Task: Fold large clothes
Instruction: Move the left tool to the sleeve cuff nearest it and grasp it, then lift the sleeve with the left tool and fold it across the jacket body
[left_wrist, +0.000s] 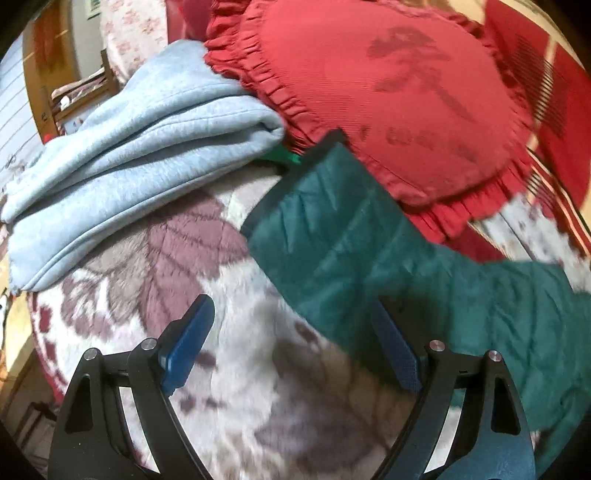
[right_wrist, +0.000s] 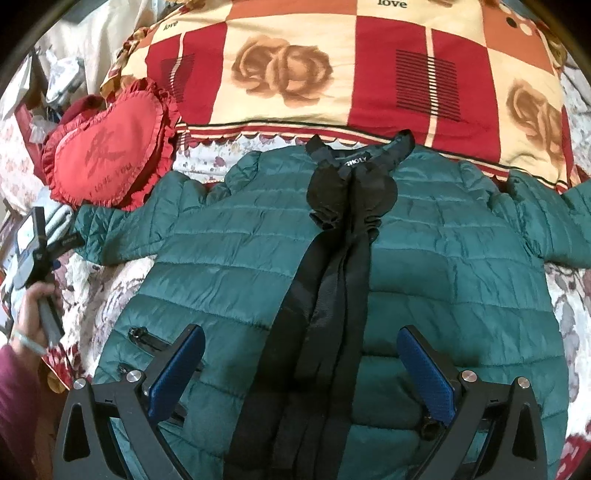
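Note:
A dark green quilted jacket (right_wrist: 436, 258) lies spread flat on the bed, front up, with a black lining strip (right_wrist: 325, 280) down its middle and both sleeves out to the sides. My right gripper (right_wrist: 301, 338) is open and empty above the jacket's lower front. My left gripper (left_wrist: 291, 306) is open and empty over the floral blanket, just left of the jacket's left sleeve (left_wrist: 369, 243), whose black cuff points away from me. The left gripper also shows in the right wrist view (right_wrist: 37, 243), held by a hand beside that sleeve.
A red heart-shaped cushion (left_wrist: 388, 92) lies on the sleeve's far side. A folded light blue garment (left_wrist: 122, 147) sits left of the cuff. A large red and cream rose-patterned pillow (right_wrist: 332, 74) lies behind the jacket's collar. The floral blanket (left_wrist: 236, 369) covers the bed.

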